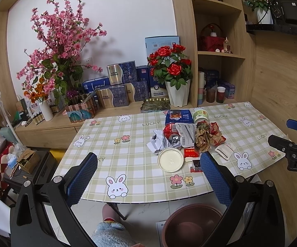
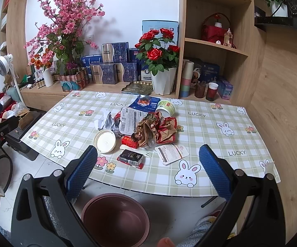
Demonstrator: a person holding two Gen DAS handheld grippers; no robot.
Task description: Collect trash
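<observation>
Hovering wide apart, both grippers face trash on "LUCKY" tablecloth

Trash heaped mid-table; round cream lid flat at pile's near left edge; crumpled brown-and-red paper wrapper bulky at centre; crushed red can on its side, partly under white printed pouch; torn white paper scraps at left; green-white cup tipped over at back, beside blue packet; small red box, black-red pack, white sachet lying nearest; brown bin on floor below table edge, upright, seemingly empty.
</observation>
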